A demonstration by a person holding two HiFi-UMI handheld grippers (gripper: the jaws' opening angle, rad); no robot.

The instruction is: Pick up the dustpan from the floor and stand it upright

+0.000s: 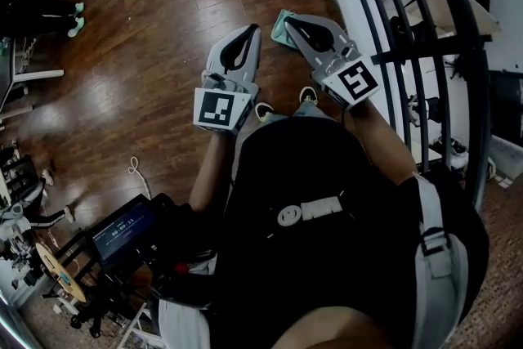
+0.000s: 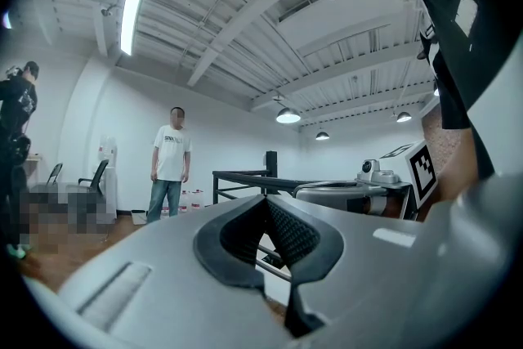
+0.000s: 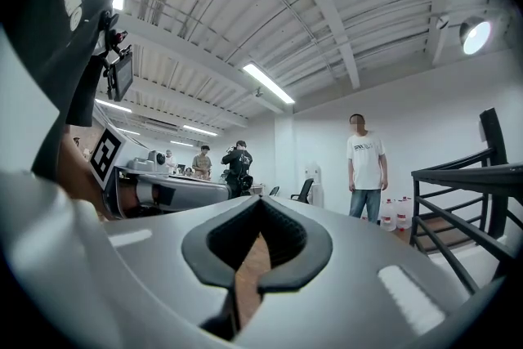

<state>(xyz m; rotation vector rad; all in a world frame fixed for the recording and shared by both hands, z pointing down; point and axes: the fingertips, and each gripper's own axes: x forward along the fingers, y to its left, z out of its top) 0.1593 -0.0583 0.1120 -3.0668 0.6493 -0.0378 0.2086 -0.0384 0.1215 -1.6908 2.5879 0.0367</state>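
A mint-green thing (image 1: 280,30), seemingly the dustpan, lies on the wood floor ahead of my feet; the right gripper hides most of it. Both grippers are held level in front of me, above the floor, side by side. The left gripper (image 1: 254,29) has its tips together with nothing between them, as the left gripper view also shows (image 2: 265,198). The right gripper (image 1: 288,19) is shut and empty too, its pads meeting in the right gripper view (image 3: 260,200). Neither gripper view shows the dustpan.
A black metal railing with stairs (image 1: 425,29) runs along the right. A cart with a screen (image 1: 122,233) stands at lower left and a white cord (image 1: 135,169) lies on the floor. A person in a white shirt (image 2: 170,163) stands across the room; others (image 3: 239,167) stand farther back.
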